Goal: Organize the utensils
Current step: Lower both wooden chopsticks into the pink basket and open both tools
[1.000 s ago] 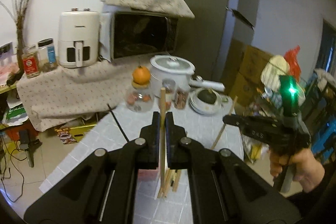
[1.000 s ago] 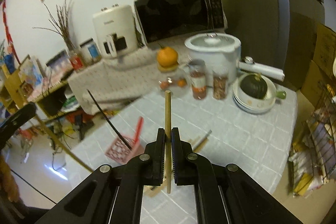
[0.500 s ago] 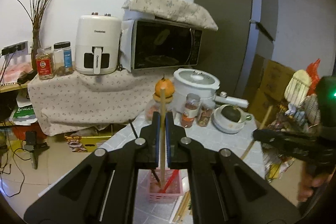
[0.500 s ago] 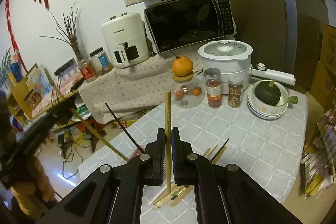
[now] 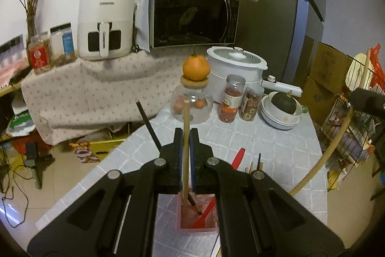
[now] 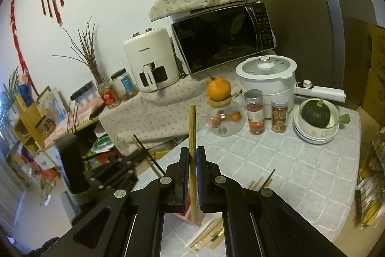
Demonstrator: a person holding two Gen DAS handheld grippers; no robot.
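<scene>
My left gripper point(image 5: 185, 134) is shut on an upright wooden chopstick point(image 5: 185, 117). That chopstick's lower end dips into the pink holder point(image 5: 182, 225), just below the jaws. A black chopstick point(image 5: 148, 122) and a red utensil point(image 5: 237, 157) lean in the holder. My right gripper point(image 6: 192, 151) is shut on a second wooden chopstick point(image 6: 192, 122), held upright above loose chopsticks point(image 6: 209, 235) on the tiled table point(image 6: 300, 172). In the left wrist view the right gripper point(image 5: 365, 100) shows at the right edge with its chopstick point(image 5: 324, 155) slanting down.
At the table's far side stand a glass jar point(image 5: 191, 107) topped with an orange point(image 5: 196, 66), two spice jars point(image 5: 232, 100), a white pot point(image 5: 235, 64) and stacked bowls with a green squash point(image 5: 284, 104). A wire rack point(image 5: 349, 117) stands to the right.
My left gripper has come down over the pink holder, and its chopstick's lower end now sits inside it. The right gripper has stayed shut on its chopstick and barely shifted.
</scene>
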